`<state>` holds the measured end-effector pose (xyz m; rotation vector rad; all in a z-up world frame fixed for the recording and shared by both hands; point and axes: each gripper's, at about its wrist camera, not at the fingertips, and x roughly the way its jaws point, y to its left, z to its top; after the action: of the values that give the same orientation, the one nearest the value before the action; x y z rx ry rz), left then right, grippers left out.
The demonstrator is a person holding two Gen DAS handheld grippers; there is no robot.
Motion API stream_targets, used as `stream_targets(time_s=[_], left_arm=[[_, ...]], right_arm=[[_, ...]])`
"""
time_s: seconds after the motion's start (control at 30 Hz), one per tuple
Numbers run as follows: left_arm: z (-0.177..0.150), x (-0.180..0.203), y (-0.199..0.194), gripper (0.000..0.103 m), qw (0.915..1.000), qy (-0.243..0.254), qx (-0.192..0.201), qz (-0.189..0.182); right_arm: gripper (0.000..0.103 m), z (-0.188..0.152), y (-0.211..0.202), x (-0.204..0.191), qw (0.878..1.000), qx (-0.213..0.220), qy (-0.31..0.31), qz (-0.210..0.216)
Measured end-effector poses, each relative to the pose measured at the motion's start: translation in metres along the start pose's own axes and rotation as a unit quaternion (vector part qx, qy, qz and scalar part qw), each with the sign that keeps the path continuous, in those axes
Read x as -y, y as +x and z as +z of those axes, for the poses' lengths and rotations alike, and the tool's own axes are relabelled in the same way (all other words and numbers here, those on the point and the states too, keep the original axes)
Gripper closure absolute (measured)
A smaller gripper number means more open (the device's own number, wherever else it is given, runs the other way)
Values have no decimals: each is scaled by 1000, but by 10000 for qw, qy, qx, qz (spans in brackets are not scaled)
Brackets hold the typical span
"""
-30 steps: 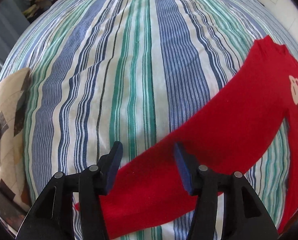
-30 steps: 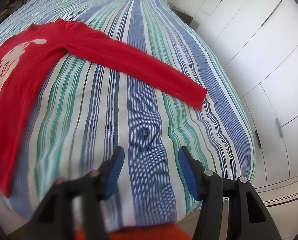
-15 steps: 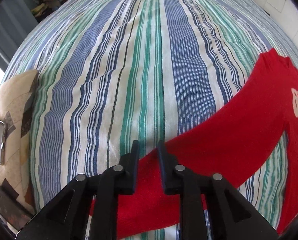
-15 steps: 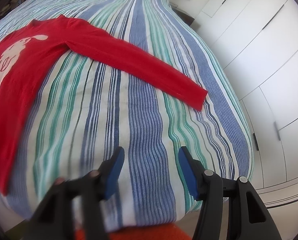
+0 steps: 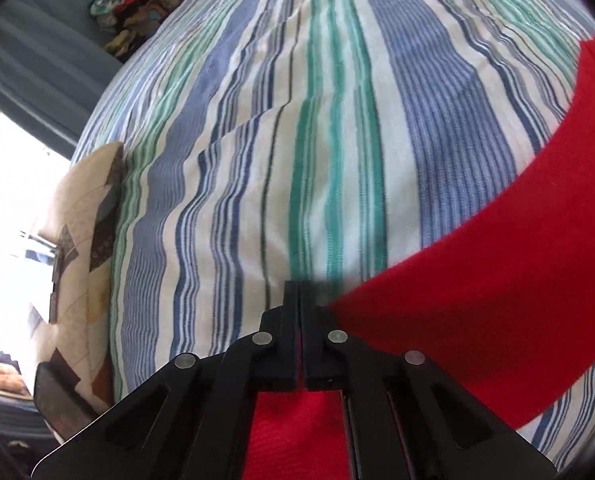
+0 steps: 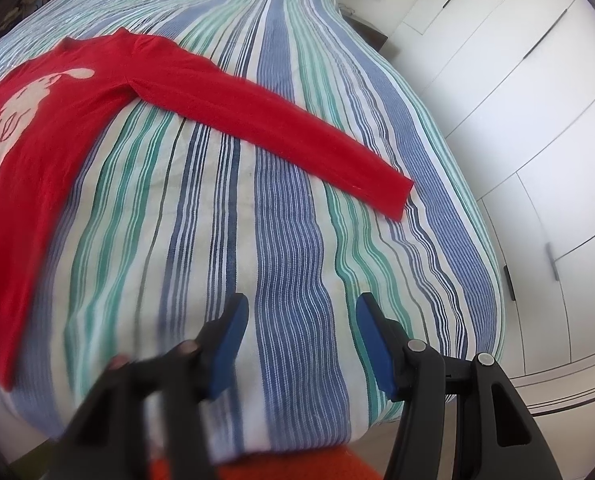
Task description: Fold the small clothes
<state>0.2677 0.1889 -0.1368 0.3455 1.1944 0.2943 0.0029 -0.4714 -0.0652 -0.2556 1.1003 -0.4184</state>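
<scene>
The left gripper (image 5: 299,300) had its fingers pressed together on the cuff end of the red shirt (image 5: 497,300), whose sleeve ran off to their right over the striped bed (image 5: 297,120); the pinch was judged to be for folding that sleeve inward. The right gripper (image 6: 301,340) hovered with fingers spread and empty. The shirt's other sleeve (image 6: 297,132) lay flat ahead of them, body to their left.

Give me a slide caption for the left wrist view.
Left gripper shut on the red shirt sleeve, above the striped bedspread.
</scene>
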Motion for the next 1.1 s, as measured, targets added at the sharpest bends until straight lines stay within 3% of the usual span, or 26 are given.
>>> stream_targets(time_s=[0.1,0.17,0.27,0.33,0.4,0.47,0.53,0.6,0.67,0.7,0.77,0.9,1.1], left_arm=[[-7,-24,-2,95,9973,-677,-75,-264],[-19,-35,-23,53,9937,-993,163,-490],[-41,-26,-80,21,9795,-1147,1025,-1302],[-63,-8,-112,10,9648,-988,1352,-2026],[-80,24,-131,7,9529,-640,1503,-2555],[-90,62,-132,7,9483,-176,1470,-2808],[-89,95,-127,7,9515,180,1453,-2704],[-81,111,-115,6,9580,155,1377,-2511],[-75,118,-95,0,9647,141,1075,-2400],[-76,120,-88,0,9634,117,999,-2486],[-81,115,-88,0,9592,4,1173,-2571],[-87,122,-91,0,9596,96,1459,-2403],[-87,121,-88,0,9575,46,1492,-2469]], right_arm=[[47,-1,-1,2,10000,36,35,13],[47,-2,-3,4,9999,77,65,26],[47,-3,-6,9,9997,178,182,67],[47,-2,-7,13,9993,215,278,105],[47,-1,-7,14,9992,216,316,127],[47,1,-6,12,9993,196,281,126],[47,3,-5,8,9995,180,210,119],[47,3,-6,5,9997,183,144,96],[47,2,-7,4,9997,200,95,72],[47,0,-8,4,9997,213,87,57],[47,-2,-9,6,9996,243,117,39],[47,-5,-9,15,9991,256,305,111],[47,0,-10,14,9988,299,346,201]])
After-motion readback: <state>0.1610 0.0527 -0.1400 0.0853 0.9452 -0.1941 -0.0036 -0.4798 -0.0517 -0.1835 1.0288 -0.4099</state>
